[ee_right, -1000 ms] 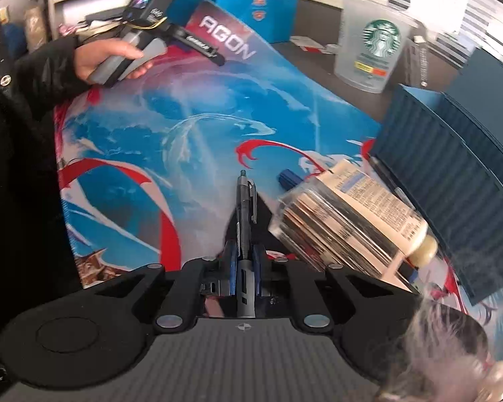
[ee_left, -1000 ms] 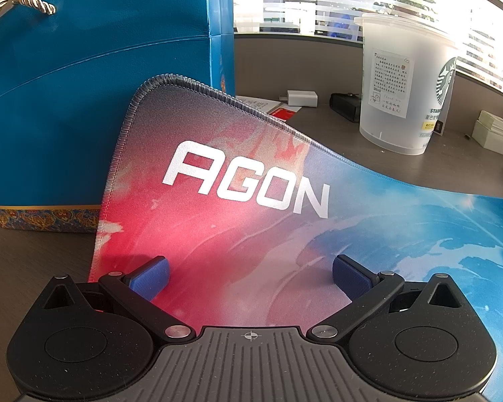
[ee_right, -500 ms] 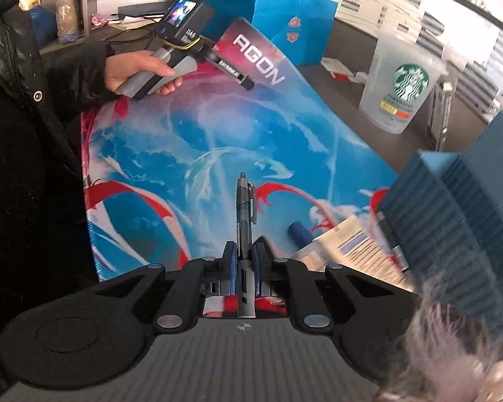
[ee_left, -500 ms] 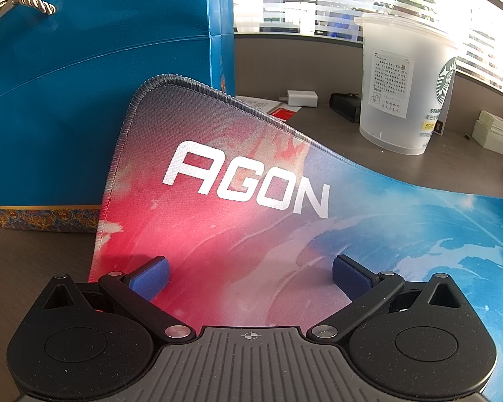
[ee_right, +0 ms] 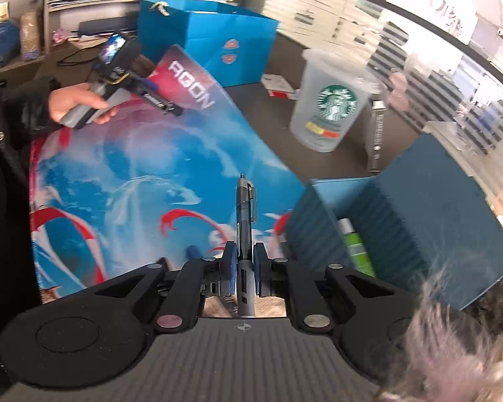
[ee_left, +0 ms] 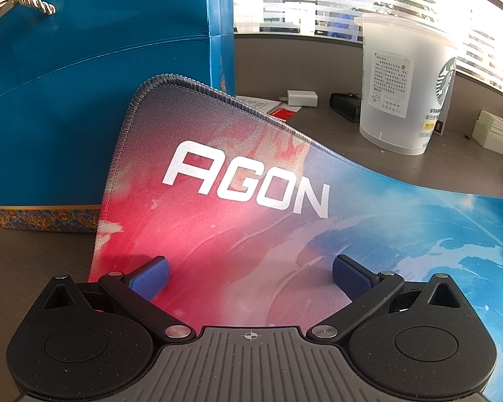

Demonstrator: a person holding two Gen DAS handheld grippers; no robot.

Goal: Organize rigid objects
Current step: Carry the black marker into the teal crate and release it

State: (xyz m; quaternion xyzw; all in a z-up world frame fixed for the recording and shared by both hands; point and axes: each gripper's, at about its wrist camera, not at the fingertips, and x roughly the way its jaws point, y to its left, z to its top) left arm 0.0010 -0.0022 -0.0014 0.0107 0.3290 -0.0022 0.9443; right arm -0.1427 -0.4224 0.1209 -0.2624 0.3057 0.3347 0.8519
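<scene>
Lifted higher now, the right hand-held gripper (ee_right: 244, 261) pinches a pen (ee_right: 244, 214) above the AGON mouse mat (ee_right: 144, 181), beside the open blue box (ee_right: 419, 207). Left hand-held gripper (ee_left: 249, 273) stays spread wide, resting over the mat's corner.

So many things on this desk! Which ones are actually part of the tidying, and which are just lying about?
Part of the job:
pen, clamped in the right gripper
dark blue box, open, holding a green tube

Just lying about:
Starbucks cup
blue gift bag
AGON mat
white charger
</scene>
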